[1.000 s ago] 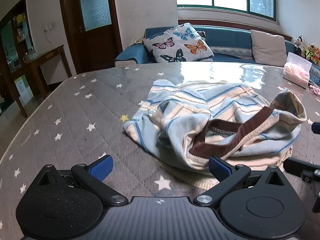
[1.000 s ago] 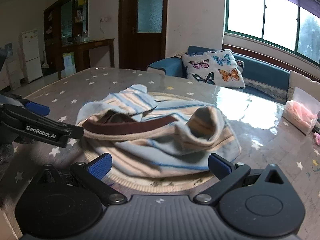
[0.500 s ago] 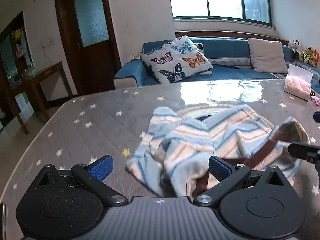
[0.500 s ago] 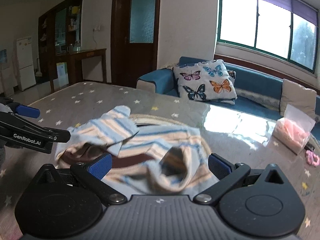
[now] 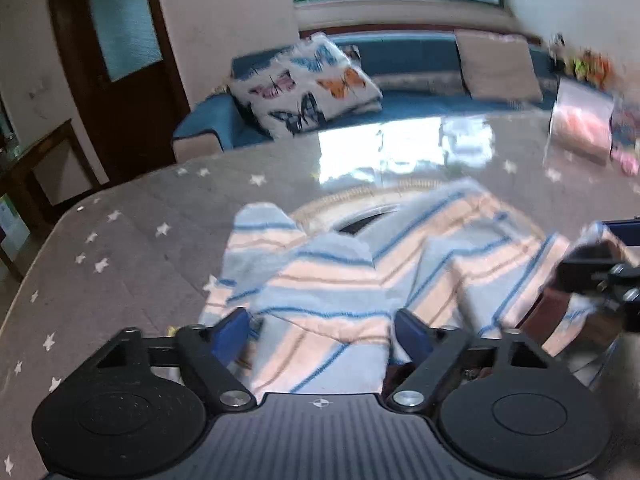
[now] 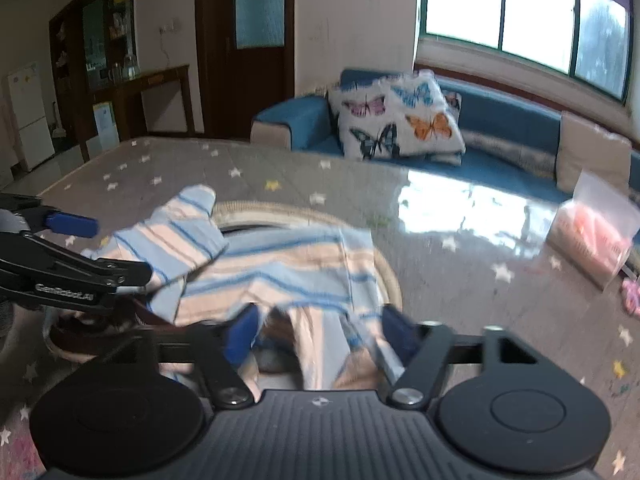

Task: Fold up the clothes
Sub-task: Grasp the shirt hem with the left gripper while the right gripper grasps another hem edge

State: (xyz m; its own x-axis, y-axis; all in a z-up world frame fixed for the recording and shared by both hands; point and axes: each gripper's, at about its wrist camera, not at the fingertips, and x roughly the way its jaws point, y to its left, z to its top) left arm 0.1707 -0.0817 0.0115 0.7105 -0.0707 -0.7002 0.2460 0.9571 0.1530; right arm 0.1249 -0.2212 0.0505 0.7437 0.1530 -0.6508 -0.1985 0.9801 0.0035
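Observation:
A crumpled blue, cream and white striped garment point(image 5: 360, 276) with a brown waistband lies on the star-patterned table; it also shows in the right wrist view point(image 6: 280, 268). My left gripper point(image 5: 324, 332) is open, its blue fingertips point(image 5: 230, 330) on either side of a fold of the cloth at the near edge. My right gripper point(image 6: 320, 332) is open too, with striped cloth bunched between its fingertips point(image 6: 242, 332). Each gripper shows at the edge of the other's view. Both frames are motion-blurred.
A round woven mat point(image 6: 304, 212) lies under the garment. A clear bag of pink items point(image 6: 596, 236) sits at the table's far right. Behind the table point(image 5: 132, 248) are a blue sofa with a butterfly pillow point(image 5: 308, 84) and a dark door.
Both grippers have moved forward and down onto the garment. Their fingertips have narrowed somewhat around cloth folds. The garment now fills the space between the fingers in both views.

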